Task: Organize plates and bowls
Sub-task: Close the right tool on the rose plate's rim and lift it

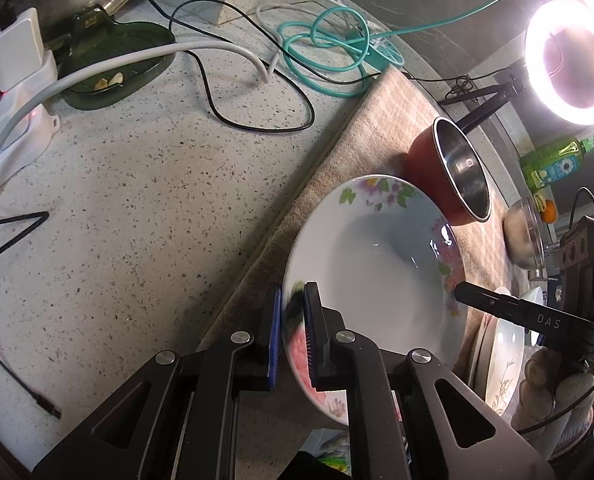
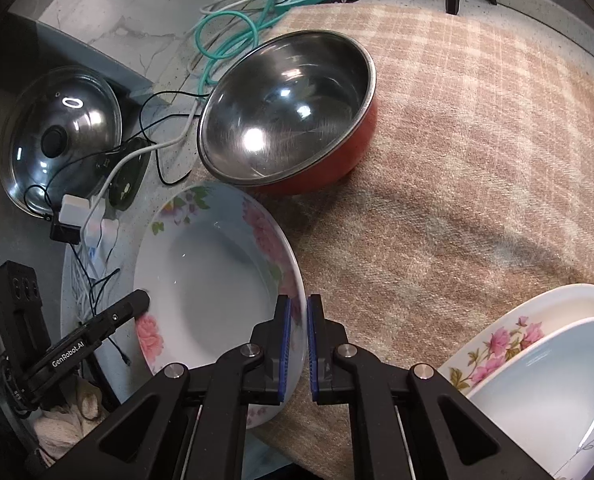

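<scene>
A white deep plate with pink flowers (image 1: 377, 264) sits at the left edge of the checked cloth (image 2: 457, 160). My left gripper (image 1: 293, 320) is shut on its near rim, one pad on each face. My right gripper (image 2: 297, 344) is shut on the opposite rim of the same plate (image 2: 213, 272). A finger (image 2: 131, 306) of the left gripper shows at the plate's far side in the right wrist view. Behind the plate stands a red bowl with a steel inside (image 2: 285, 120). A stack of flowered plates (image 2: 537, 360) lies at the lower right.
Speckled counter (image 1: 157, 200) left of the cloth carries a teal cable coil (image 1: 325, 52), black and white cables, a power strip (image 1: 21, 80) and a dark green dish (image 1: 113, 64). A pot lid (image 2: 57, 140) lies far left. A ring light (image 1: 569, 60) and green bottle (image 1: 553, 164) stand behind.
</scene>
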A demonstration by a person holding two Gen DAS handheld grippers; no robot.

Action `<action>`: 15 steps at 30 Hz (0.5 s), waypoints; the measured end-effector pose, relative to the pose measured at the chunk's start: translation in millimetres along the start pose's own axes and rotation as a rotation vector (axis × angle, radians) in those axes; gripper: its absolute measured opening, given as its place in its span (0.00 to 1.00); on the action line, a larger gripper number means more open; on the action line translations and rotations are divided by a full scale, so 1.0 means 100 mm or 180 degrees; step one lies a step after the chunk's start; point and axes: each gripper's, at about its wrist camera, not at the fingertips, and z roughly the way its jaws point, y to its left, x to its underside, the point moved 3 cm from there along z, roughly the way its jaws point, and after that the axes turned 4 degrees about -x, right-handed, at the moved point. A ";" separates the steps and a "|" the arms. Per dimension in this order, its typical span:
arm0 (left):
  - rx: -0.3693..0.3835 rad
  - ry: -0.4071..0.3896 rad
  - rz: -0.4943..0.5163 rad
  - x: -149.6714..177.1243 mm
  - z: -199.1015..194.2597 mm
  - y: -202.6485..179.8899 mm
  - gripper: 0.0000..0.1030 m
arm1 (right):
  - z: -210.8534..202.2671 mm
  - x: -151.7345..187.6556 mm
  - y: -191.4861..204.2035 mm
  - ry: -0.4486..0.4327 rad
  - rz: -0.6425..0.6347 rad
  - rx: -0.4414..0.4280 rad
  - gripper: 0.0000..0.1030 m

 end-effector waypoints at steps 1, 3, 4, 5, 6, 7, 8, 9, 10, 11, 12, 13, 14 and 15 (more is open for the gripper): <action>0.0002 0.0001 -0.0005 0.01 0.00 0.00 0.09 | 0.00 0.01 0.00 0.0006 0.0003 -0.0010 0.07; -0.0010 -0.0006 -0.0020 0.02 -0.01 0.00 0.09 | -0.01 0.02 0.01 0.0009 0.0007 -0.0028 0.07; -0.0026 -0.0023 -0.0016 0.03 -0.03 0.00 0.09 | -0.02 0.02 0.02 0.0002 -0.0005 -0.0033 0.07; -0.0032 -0.0032 -0.0016 0.03 -0.04 -0.01 0.09 | -0.03 0.03 0.03 -0.0004 -0.0013 -0.0033 0.07; -0.0030 -0.0039 -0.0021 0.04 -0.06 -0.01 0.09 | -0.05 0.04 0.03 -0.0010 -0.0015 -0.0036 0.07; -0.0023 -0.0049 -0.0029 0.04 -0.07 -0.02 0.09 | -0.06 0.04 0.04 -0.0020 -0.0011 -0.0053 0.07; -0.0022 -0.0060 -0.0023 0.04 -0.09 -0.03 0.09 | -0.08 0.04 0.05 -0.0026 -0.0006 -0.0068 0.07; -0.0030 -0.0076 -0.0001 0.03 -0.10 -0.04 0.09 | -0.09 0.04 0.05 -0.0038 -0.0004 -0.0094 0.07; -0.0043 -0.0089 0.0019 0.03 -0.11 -0.05 0.09 | -0.10 0.04 0.04 -0.0041 -0.0011 -0.0104 0.06; -0.0040 -0.0086 0.0013 0.02 -0.10 -0.05 0.09 | -0.11 0.04 0.04 -0.0047 -0.0007 -0.0107 0.06; -0.0035 -0.0081 -0.0011 0.02 -0.10 -0.06 0.09 | -0.13 0.05 0.02 -0.0055 0.0009 -0.0109 0.06; -0.0042 -0.0093 -0.0016 0.03 -0.11 -0.07 0.09 | -0.15 0.06 0.02 -0.0068 0.0009 -0.0115 0.06; -0.0047 -0.0105 -0.0009 0.03 -0.13 -0.09 0.09 | -0.17 0.06 0.02 -0.0081 0.0002 -0.0117 0.06; -0.0046 -0.0109 -0.0001 0.04 -0.14 -0.11 0.09 | -0.20 0.07 0.02 -0.0097 0.0001 -0.0117 0.06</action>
